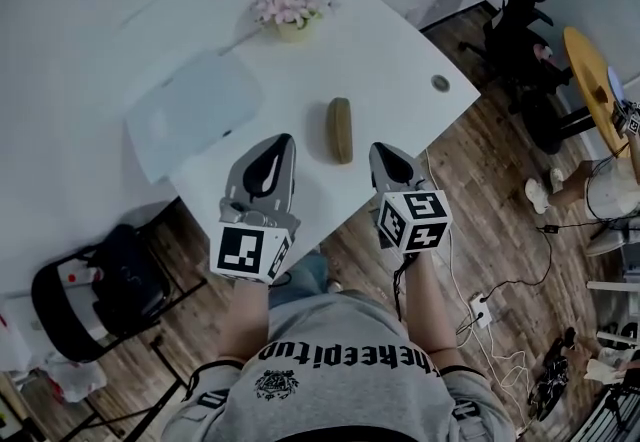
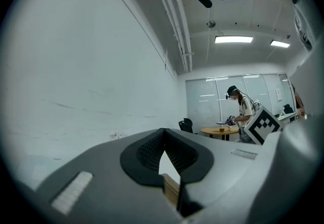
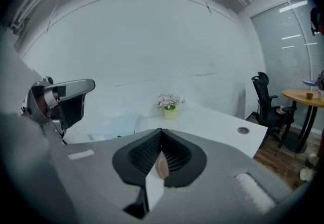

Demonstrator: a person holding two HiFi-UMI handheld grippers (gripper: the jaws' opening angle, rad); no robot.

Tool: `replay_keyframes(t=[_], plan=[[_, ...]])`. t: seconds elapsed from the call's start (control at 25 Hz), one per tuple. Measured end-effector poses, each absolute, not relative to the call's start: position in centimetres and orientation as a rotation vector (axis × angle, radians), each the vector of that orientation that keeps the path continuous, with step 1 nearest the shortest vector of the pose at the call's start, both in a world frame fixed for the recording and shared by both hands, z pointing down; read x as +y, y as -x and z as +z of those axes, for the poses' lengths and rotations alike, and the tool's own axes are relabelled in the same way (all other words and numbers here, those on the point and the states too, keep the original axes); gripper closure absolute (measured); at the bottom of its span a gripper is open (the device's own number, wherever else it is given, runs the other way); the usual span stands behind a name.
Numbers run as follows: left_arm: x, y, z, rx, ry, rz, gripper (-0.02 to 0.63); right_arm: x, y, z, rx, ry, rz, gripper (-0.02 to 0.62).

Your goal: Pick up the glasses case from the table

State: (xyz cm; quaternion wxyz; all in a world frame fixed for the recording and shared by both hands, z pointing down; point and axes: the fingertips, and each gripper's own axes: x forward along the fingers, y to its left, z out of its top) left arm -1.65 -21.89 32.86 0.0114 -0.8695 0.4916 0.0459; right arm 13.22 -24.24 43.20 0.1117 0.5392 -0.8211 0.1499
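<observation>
The glasses case (image 1: 340,130), a tan oblong, lies alone on the white table (image 1: 400,60) near its front edge. My left gripper (image 1: 283,143) hovers just left of the case, and my right gripper (image 1: 383,150) just right of it. Both sit apart from the case, shut and holding nothing. In the right gripper view the fingertips (image 3: 161,131) meet, and a tan sliver of the case (image 3: 162,167) shows through the slit below them. In the left gripper view the jaws touch at the tip (image 2: 163,132).
A pot of pink flowers (image 1: 290,10) stands at the table's far edge, with a pale blue sheet (image 1: 195,115) to its left and a cable hole (image 1: 440,83) at the right. A black chair (image 1: 100,280) stands left, an office chair (image 1: 520,25) and round wooden table (image 1: 590,70) right.
</observation>
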Motion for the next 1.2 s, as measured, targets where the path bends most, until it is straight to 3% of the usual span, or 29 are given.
replay_keyframes(t=[0.32, 1.2], plan=[[-24.4, 2.0, 34.6, 1.51, 2.765, 0.122, 0.586, -27.4, -11.9, 46.7, -2.325, -1.555, 0.559, 0.56], [-28.7, 6.0, 38.0, 1.566, 2.854, 0.143, 0.586, -32.6, -9.6, 53.6, -2.086, -1.547, 0.748, 0.349]])
